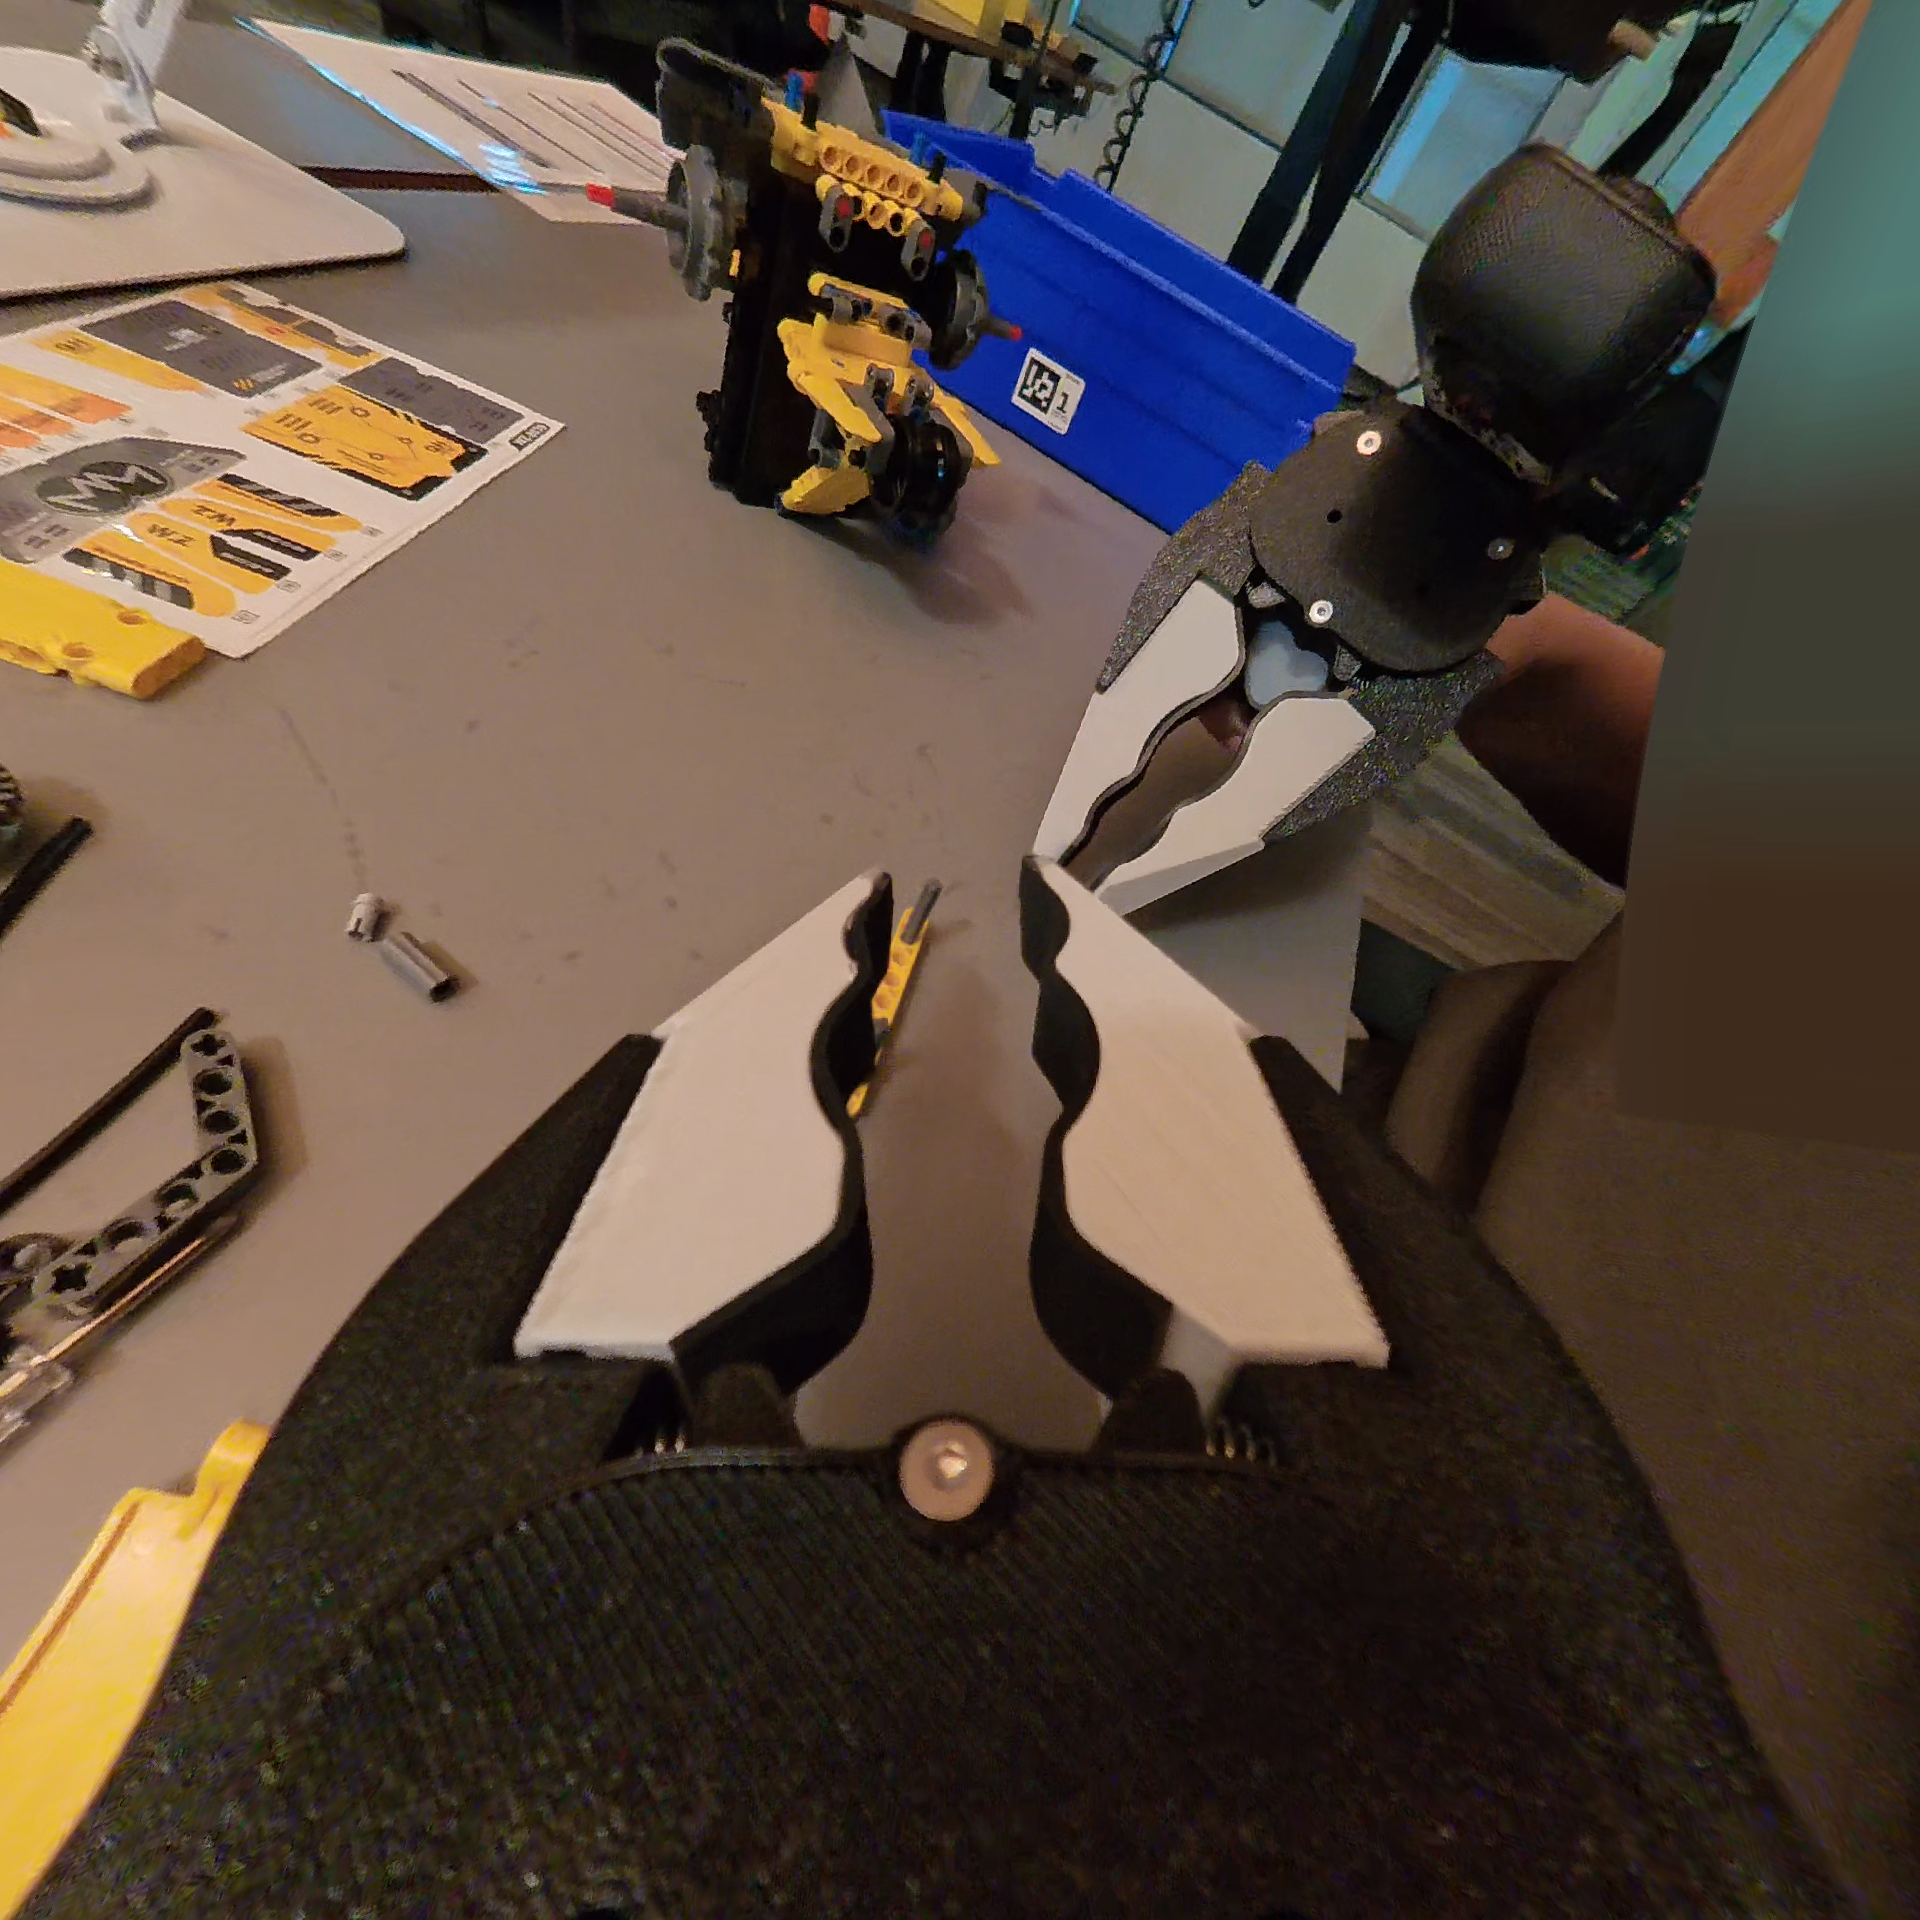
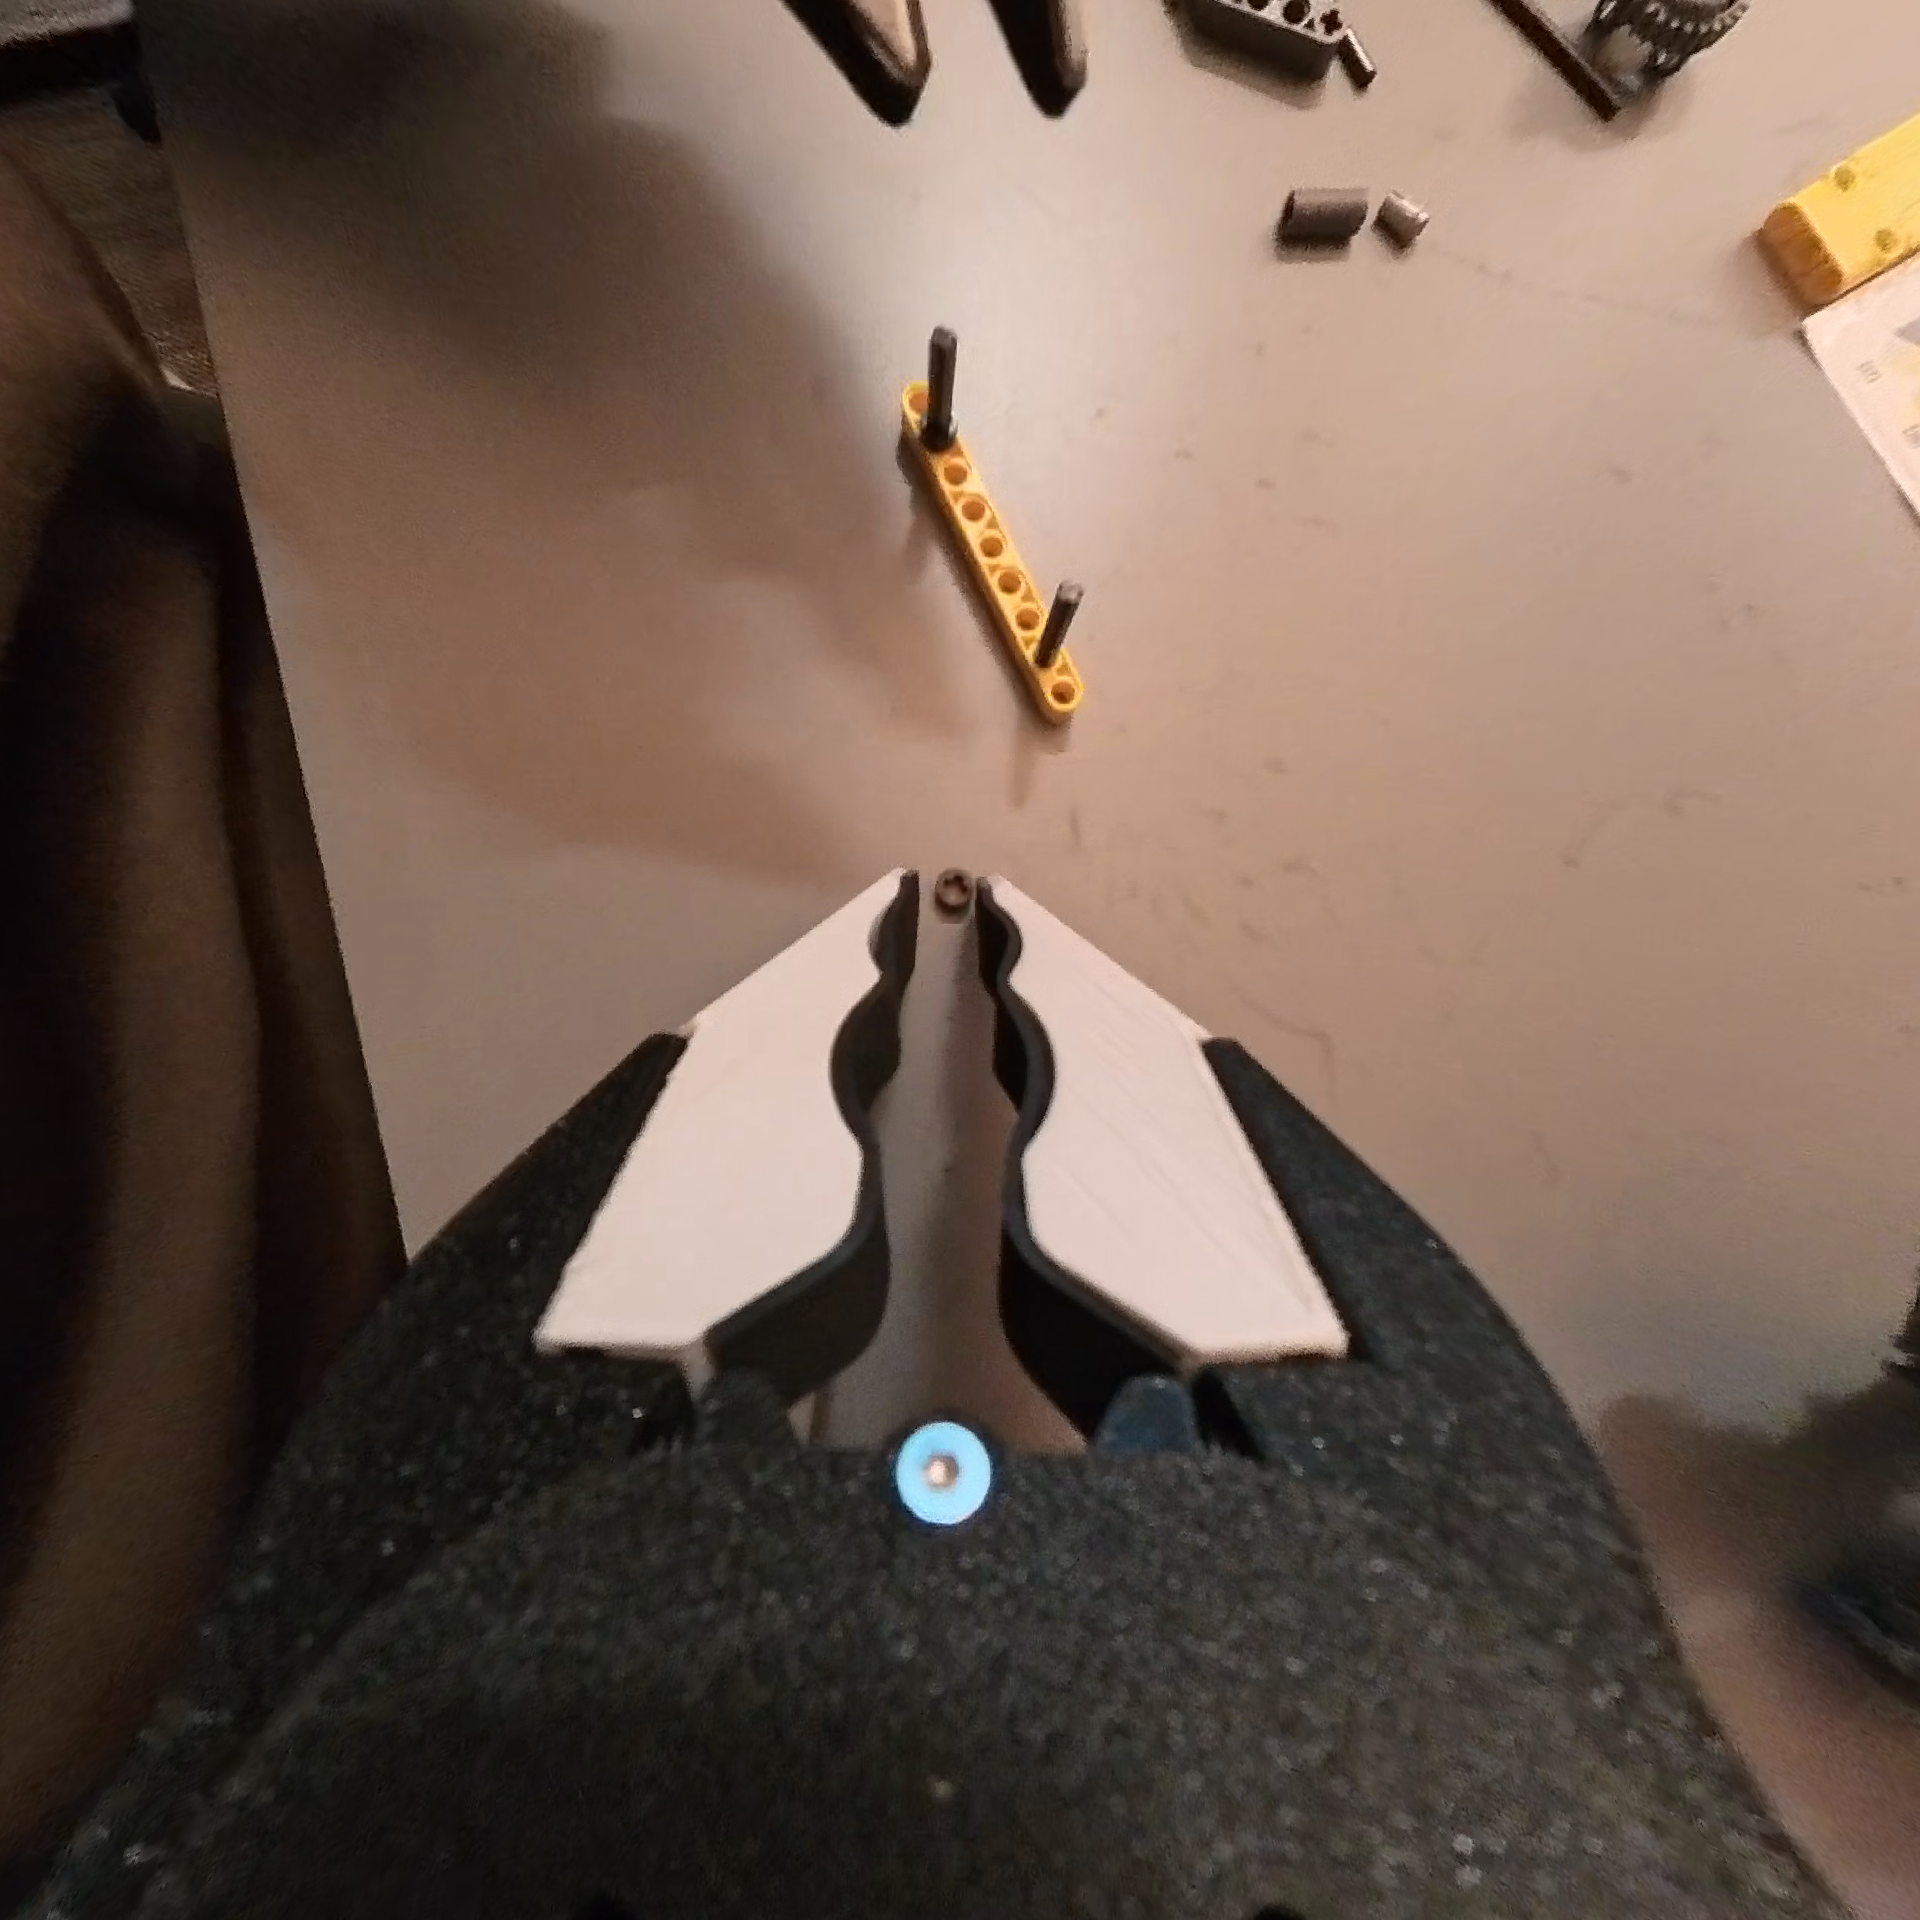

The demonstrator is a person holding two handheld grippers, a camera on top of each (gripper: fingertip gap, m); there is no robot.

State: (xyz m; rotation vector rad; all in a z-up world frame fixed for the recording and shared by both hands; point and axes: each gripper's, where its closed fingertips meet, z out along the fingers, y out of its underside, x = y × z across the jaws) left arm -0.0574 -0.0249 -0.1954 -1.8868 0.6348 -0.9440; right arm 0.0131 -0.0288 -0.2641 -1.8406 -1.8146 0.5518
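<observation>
My left gripper [image 1: 956,878] is open and empty, low over the grey table [image 1: 623,727]. A yellow beam with holes [image 1: 896,977] lies just beside its left finger, partly hidden. In the right wrist view the yellow beam [image 2: 992,551] lies flat with two dark pins [image 2: 940,384] standing in it, one near each end. My right gripper [image 2: 948,883] is shut on a small dark pin [image 2: 951,896], seen end-on between its tips, a short way in front of the beam. The right gripper [image 1: 1075,873] also shows in the left wrist view, tip down by my left gripper's right finger.
A yellow and black brick-built model [image 1: 831,312] stands at the back before a blue bin [image 1: 1143,343]. A sticker sheet [image 1: 260,447] and yellow panel [image 1: 94,644] lie left. Two small grey connectors [image 1: 416,951], black beams [image 1: 197,1143] and another yellow panel [image 1: 104,1610] lie nearer. My right fingertips sit around 10 cm from my left ones.
</observation>
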